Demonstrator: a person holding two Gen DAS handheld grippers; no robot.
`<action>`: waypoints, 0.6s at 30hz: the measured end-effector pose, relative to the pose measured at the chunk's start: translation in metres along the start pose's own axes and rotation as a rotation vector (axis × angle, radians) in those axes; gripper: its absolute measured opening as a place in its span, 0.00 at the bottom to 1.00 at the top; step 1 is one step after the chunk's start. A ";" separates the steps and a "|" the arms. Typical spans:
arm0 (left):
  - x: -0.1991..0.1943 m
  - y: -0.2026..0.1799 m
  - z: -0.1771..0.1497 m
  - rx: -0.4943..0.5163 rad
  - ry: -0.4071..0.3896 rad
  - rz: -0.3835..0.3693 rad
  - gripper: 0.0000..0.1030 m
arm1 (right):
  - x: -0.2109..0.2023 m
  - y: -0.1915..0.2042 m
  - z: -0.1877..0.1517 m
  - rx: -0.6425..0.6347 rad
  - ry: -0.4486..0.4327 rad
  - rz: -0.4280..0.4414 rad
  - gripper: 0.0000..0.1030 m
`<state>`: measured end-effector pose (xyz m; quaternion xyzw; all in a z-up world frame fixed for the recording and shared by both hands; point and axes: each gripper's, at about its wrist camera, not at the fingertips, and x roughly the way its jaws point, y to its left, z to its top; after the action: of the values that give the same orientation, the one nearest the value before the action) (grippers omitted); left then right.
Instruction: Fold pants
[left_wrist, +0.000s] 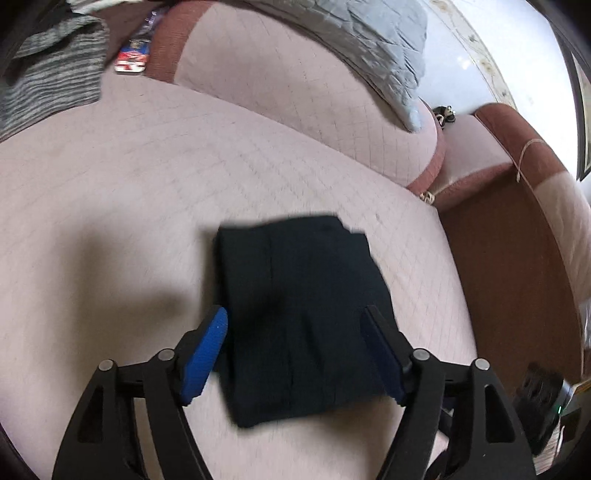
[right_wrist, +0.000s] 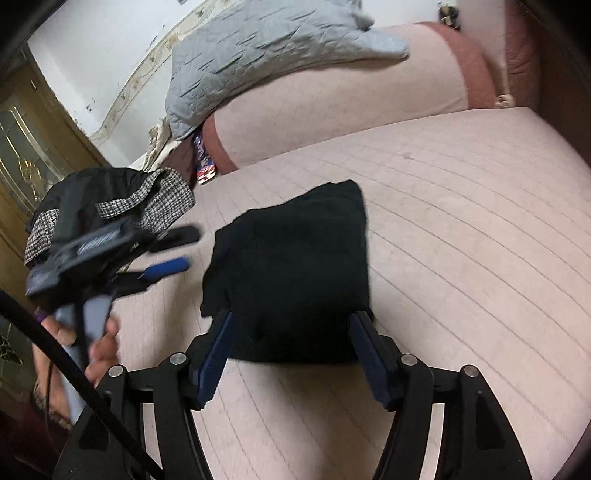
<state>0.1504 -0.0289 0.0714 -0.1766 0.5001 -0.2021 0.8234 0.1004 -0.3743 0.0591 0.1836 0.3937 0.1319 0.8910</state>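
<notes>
The black pants (left_wrist: 299, 314) lie folded into a compact rectangle on the pink quilted sofa seat (left_wrist: 110, 203). My left gripper (left_wrist: 295, 350) hovers over their near end, its blue pads spread wide on either side and not pressing the cloth. In the right wrist view the same pants (right_wrist: 295, 266) lie flat, and my right gripper (right_wrist: 291, 354) stands open over their near edge, with nothing pinched. The left gripper (right_wrist: 181, 251) also shows there, left of the pants, open and held by a hand (right_wrist: 103, 343).
A grey quilted blanket (left_wrist: 369, 48) drapes the sofa back. A pile of checked and dark garments (right_wrist: 110, 206) sits at the seat's left end, beside a colourful packet (left_wrist: 133, 55). The brown sofa arm (left_wrist: 509, 277) bounds the right side. A wooden cabinet (right_wrist: 22, 147) stands far left.
</notes>
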 end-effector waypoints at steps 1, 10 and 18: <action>-0.007 0.000 -0.014 0.006 -0.002 0.019 0.72 | -0.007 0.001 -0.010 0.005 -0.005 -0.021 0.70; -0.045 -0.032 -0.132 0.192 -0.123 0.378 0.74 | -0.043 0.013 -0.081 0.028 -0.006 -0.160 0.70; -0.047 -0.049 -0.156 0.248 -0.118 0.334 0.76 | -0.053 0.011 -0.105 0.034 0.020 -0.223 0.71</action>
<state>-0.0166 -0.0606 0.0628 -0.0001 0.4448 -0.1119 0.8886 -0.0138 -0.3614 0.0327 0.1526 0.4226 0.0272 0.8930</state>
